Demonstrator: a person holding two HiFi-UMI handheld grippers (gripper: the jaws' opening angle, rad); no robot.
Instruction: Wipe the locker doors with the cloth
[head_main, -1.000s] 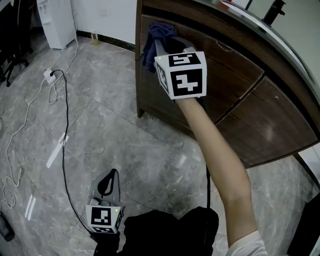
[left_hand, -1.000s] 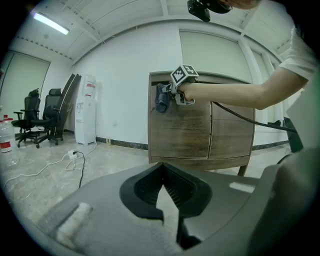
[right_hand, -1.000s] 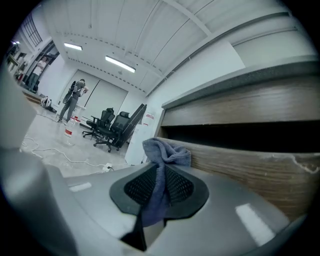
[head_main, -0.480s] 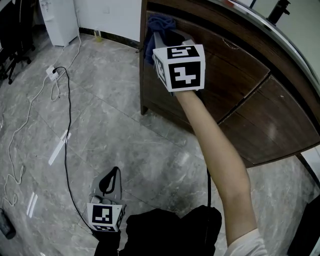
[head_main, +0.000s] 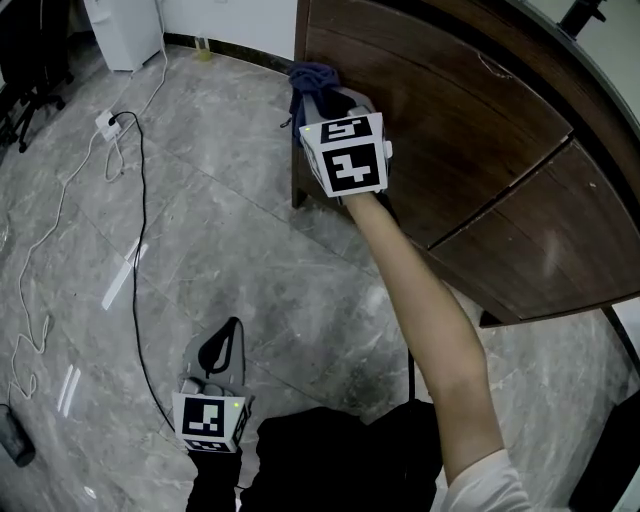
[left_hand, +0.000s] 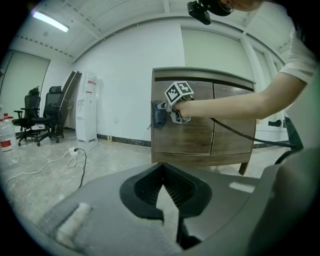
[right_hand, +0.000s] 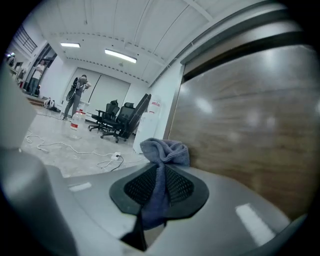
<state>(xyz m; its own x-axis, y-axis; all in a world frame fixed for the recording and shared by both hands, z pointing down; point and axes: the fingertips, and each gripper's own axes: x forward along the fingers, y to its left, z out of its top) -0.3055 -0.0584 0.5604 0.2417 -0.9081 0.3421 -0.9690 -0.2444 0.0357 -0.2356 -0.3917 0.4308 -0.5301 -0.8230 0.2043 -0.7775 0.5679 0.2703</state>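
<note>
Looking down on a grey veined stone floor, with a black cable trailing across it to a white power strip at the left. Facing a dark wooden locker at the upper right, its left door and right door both closed. Reaching out with a bare right arm and clenching the right gripper on a blue cloth, pinching the fabric between the ridged pads and letting a bunch of it bulge past the tips. Holding that bunched cloth at the left door, right by the locker's left edge and about halfway up, touching the wood or all but touching it. Keeping the left gripper low and near the body, well apart from the locker, jaws clenched tip to tip with nothing between them, pointing out over the floor. Taking in, from the left gripper view, a white water dispenser and black office chairs standing by the far wall.
</note>
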